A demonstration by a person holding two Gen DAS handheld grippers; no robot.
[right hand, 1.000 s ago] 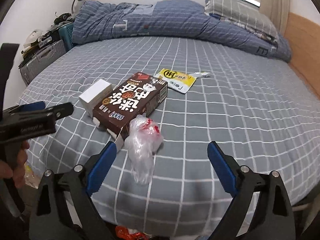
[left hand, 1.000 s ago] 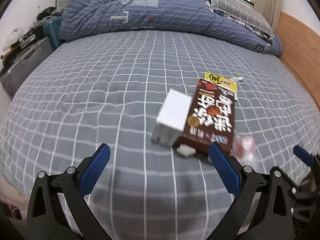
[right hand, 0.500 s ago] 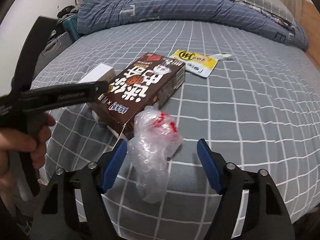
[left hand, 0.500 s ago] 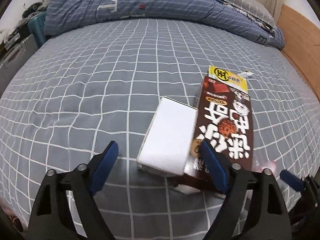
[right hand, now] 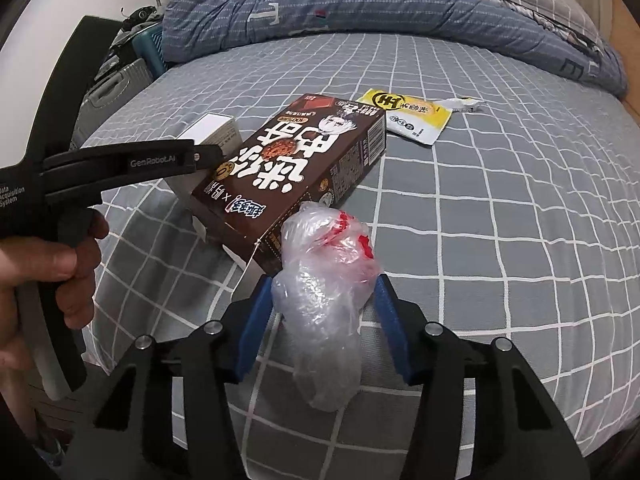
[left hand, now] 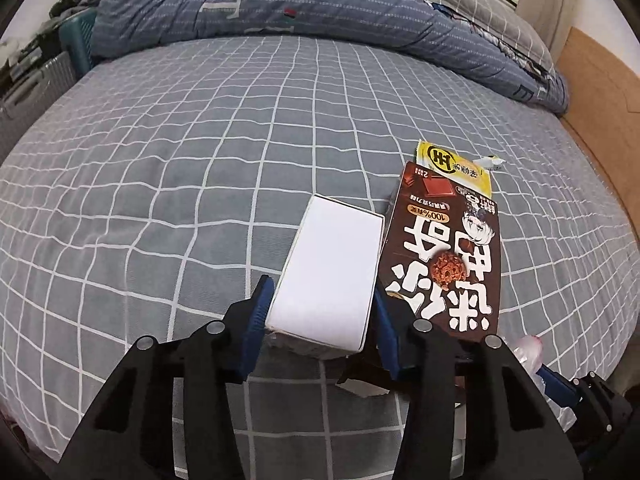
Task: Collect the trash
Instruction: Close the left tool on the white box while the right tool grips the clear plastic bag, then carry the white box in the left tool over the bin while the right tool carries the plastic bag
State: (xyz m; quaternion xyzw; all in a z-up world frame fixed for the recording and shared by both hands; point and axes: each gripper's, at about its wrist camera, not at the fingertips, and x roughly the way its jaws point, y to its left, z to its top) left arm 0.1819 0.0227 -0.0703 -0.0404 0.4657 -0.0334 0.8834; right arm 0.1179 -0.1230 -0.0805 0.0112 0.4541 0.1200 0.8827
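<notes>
A white box (left hand: pixel 336 264) lies on the grey checked bed (left hand: pixel 180 184), against a brown chocolate snack box (left hand: pixel 444 256). My left gripper (left hand: pixel 322 296) straddles the white box's near end; its jaws are closing and both blue pads touch the box's sides. In the right wrist view a crumpled clear plastic bag (right hand: pixel 320 340) with red print lies at the brown box's (right hand: pixel 304 160) near corner. My right gripper (right hand: pixel 324 284) is closing around the bag, pads against it on both sides. A yellow sachet (right hand: pixel 408 114) lies beyond the brown box.
A rumpled blue quilt (left hand: pixel 280 0) and a pillow (left hand: pixel 480 0) fill the head of the bed. A wooden headboard (left hand: pixel 600 92) runs along the right side. A grey suitcase (right hand: pixel 116 88) and clutter stand off the left edge. A hand (right hand: pixel 44 280) holds the left gripper.
Both grippers moved forward and down onto the trash. The left jaws narrowed from wide open onto the white box; the right jaws narrowed around the plastic bag.
</notes>
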